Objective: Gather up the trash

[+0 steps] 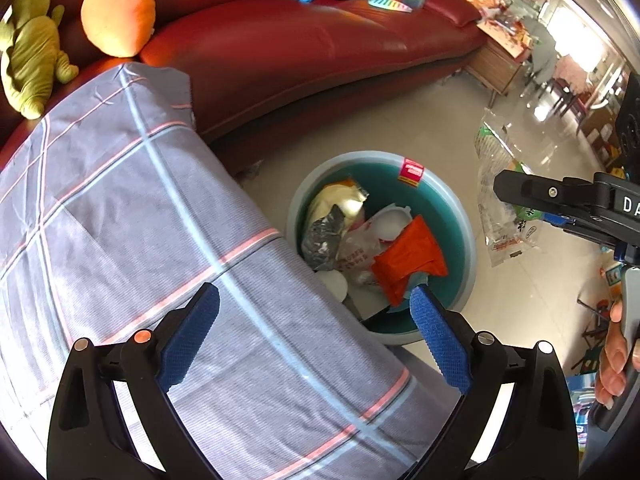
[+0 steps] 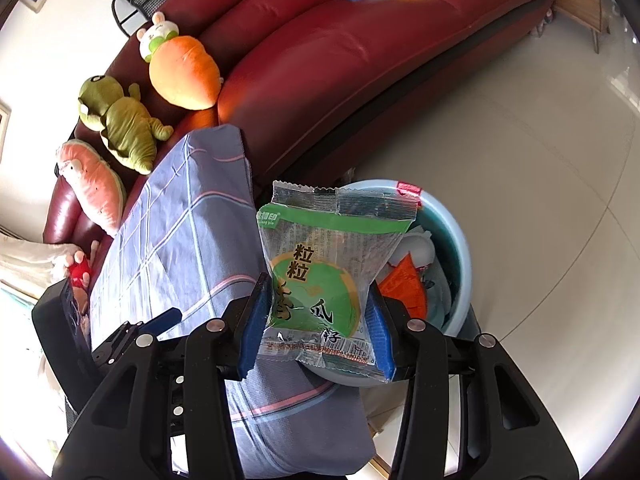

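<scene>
Right wrist view: right gripper (image 2: pixel 318 320) jaws are pinching the green snack wrapper (image 2: pixel 320 272) upright, the trash bin (image 2: pixel 460 248) waiting just beyond and below; left gripper (image 1: pixel 316 332) jaws are hanging spread, empty.

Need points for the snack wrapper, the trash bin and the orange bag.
snack wrapper (image 2: pixel 320 280), right wrist view, green label.
trash bin (image 1: pixel 466 216), left wrist view, right rim.
orange bag (image 1: pixel 408 258), left wrist view, its middle.
</scene>
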Tool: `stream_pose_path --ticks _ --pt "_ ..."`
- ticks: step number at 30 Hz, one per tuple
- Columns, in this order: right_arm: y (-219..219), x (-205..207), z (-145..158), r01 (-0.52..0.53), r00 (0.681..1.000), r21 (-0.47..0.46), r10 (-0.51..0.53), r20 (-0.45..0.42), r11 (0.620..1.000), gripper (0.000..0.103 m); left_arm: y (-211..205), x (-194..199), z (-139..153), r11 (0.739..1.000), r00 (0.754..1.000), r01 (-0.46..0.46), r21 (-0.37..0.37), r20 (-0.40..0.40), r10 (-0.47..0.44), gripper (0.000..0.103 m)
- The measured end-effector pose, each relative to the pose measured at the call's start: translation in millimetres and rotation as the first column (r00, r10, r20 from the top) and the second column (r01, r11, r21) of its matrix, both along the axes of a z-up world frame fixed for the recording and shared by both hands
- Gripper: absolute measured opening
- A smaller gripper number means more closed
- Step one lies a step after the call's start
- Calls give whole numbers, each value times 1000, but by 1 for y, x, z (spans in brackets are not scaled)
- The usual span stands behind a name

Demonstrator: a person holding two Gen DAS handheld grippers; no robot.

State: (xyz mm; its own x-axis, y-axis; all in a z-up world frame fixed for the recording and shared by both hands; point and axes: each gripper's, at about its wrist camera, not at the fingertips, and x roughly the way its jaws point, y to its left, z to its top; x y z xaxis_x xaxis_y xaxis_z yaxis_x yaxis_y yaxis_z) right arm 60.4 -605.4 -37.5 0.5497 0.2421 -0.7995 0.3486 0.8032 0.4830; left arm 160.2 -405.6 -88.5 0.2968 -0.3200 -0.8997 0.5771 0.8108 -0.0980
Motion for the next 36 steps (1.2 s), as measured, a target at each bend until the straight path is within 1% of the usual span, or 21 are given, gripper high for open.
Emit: stream_pose_path --ticks 5,7,8,10,12,19,23,25,28,29,32,34,36 --pt "11 7 -2 -17 1000 -6 17 -12 1000 47 13 2 1 1000 1000 -20 -9 1 20 96" --pt "14 9 -2 -18 1000 -10 18 -13 1000 57 17 3 1 1000 1000 -26 -9 1 26 96" --pt "15 10 -2 -15 1000 -15 15 -14 1000 65 19 3 1 1000 1000 -29 -10 -1 29 96" --pt "16 11 -2 -12 1000 -14 12 -15 1000 67 23 3 1 999 999 -33 -11 -1 33 96" --pt "17 10 -1 -1 1000 -24 1 -21 1000 73 26 2 1 999 999 -36 -11 -1 36 96" --pt "22 2 7 5 1000 -59 -7 -24 998 75 33 -3 2 999 999 -41 -23 -14 41 96" --pt "24 -6 13 14 1000 -67 -16 -18 998 77 36 -9 7 999 999 -43 -21 0 43 96" --pt "26 -11 17 14 1000 -70 -15 -12 997 82 38 -13 11 999 999 -45 -26 3 46 96" --pt "31 -19 23 2 1000 -86 -2 0 996 84 42 -18 16 998 998 -58 -26 11 58 96" --pt "32 -22 25 -1 1000 -91 1 4 996 86 43 -21 18 998 998 -59 -28 10 60 96" --pt "38 -33 33 -23 1000 -133 24 13 991 89 46 -27 24 997 998 -63 -33 10 63 96" --pt "44 -40 37 -38 999 -189 40 2 981 89 48 -35 30 997 997 -73 -25 32 73 96" --pt "49 -47 40 -51 999 -240 48 -15 970 89 50 -40 33 997 996 -77 -18 41 78 99"
